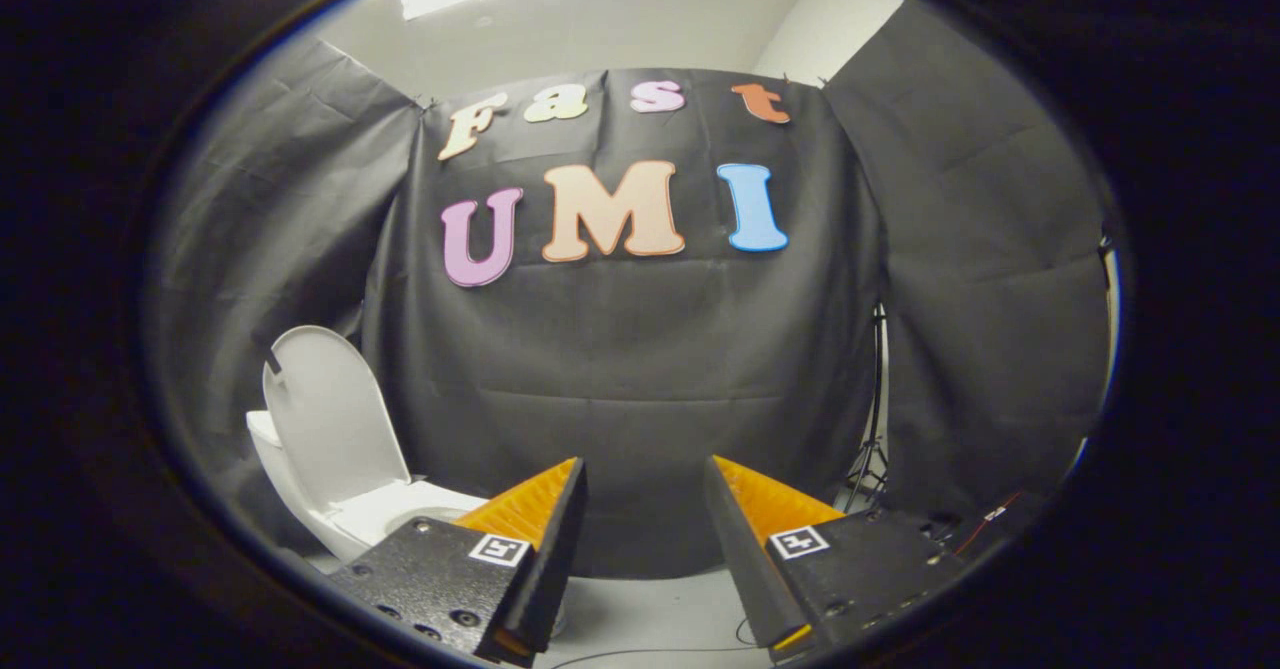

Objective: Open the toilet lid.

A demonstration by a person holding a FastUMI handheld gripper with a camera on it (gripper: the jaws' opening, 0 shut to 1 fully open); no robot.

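Note:
A white toilet (345, 519) stands to the left of my fingers, against the black cloth wall. Its lid (330, 419) stands raised upright, leaning back over the tank, and the seat (410, 509) below it lies exposed. My gripper (645, 469) is open, with a wide gap between its two fingers and nothing held. The left finger (535, 514) partly covers the toilet's front rim. The gripper is well apart from the lid, to the right of the toilet.
Black cloth walls (640, 369) surround the booth ahead and on both sides. A light stand (872, 419) rises at the right behind the cloth's edge. A thin cable (650, 651) lies on the pale floor (660, 609) beneath the fingers.

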